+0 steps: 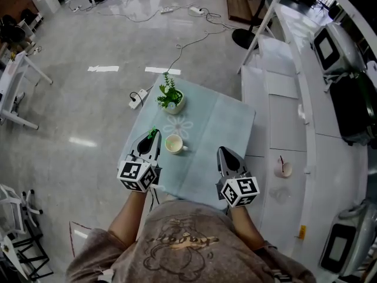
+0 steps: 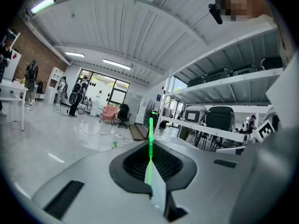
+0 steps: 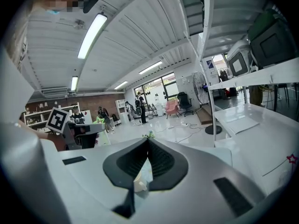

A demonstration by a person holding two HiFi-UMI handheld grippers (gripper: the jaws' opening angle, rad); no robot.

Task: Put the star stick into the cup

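A thin green stick (image 2: 151, 130) stands up out of my left gripper (image 2: 150, 146), whose jaws are shut on it; its star end does not show. In the head view the left gripper (image 1: 154, 135) hovers over the table's left edge, the stick's green tip (image 1: 152, 132) poking out just left of the cream cup (image 1: 174, 144). The cup stands upright on the light blue tablecloth (image 1: 218, 128), handle to the right. My right gripper (image 1: 223, 151) is to the right of the cup, jaws together and holding nothing. In the right gripper view (image 3: 147, 140) the cup (image 3: 139, 185) shows low behind the jaws.
A small potted plant (image 1: 170, 98) stands at the table's far side. A long white bench (image 1: 283, 117) runs along the right, with a small dish holding a stick (image 1: 284, 169); a red star stick (image 3: 292, 158) shows there. Cables and a power strip (image 1: 137, 99) lie on the floor.
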